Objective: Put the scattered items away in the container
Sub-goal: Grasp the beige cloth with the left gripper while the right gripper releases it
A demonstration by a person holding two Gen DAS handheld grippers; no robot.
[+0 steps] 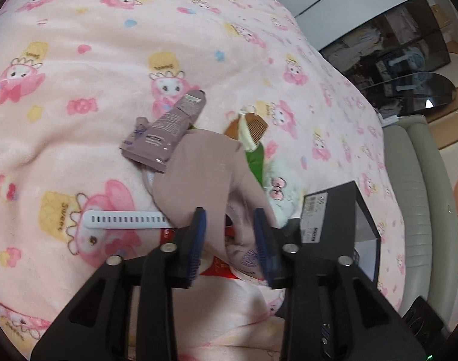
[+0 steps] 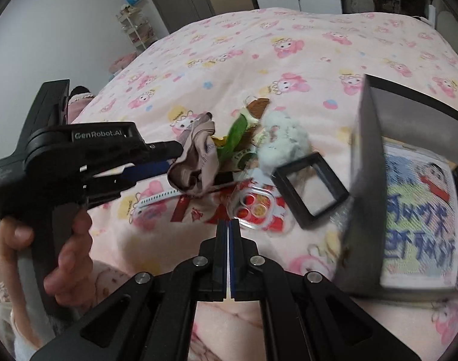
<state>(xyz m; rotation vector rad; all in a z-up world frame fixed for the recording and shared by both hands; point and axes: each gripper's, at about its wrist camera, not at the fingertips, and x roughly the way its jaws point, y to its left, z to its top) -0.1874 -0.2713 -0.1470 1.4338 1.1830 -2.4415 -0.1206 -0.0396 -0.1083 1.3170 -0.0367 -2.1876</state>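
Note:
My left gripper [image 1: 230, 222] is shut on a dusty-pink cloth [image 1: 204, 171] and holds it above the bed; the right wrist view shows the same cloth [image 2: 195, 162] hanging from it. My right gripper [image 2: 228, 228] is shut and empty, low over the blanket near a clear phone case [image 2: 259, 207]. The black box [image 2: 376, 180] stands open at the right, with a printed cloth inside [image 2: 418, 219]. A mauve tube [image 1: 168, 126], a white strap [image 1: 123, 219], a wooden comb [image 1: 256, 129], a green wrapper [image 1: 256, 159] and a white plush [image 2: 283, 138] lie scattered.
A black square frame [image 2: 310, 189] lies beside the box. A red packet [image 2: 198, 210] lies under the phone case. The pink printed blanket [image 1: 78, 90] covers the bed. A grey padded bed edge [image 1: 415, 195] and dark shelves [image 1: 394, 54] are to the right.

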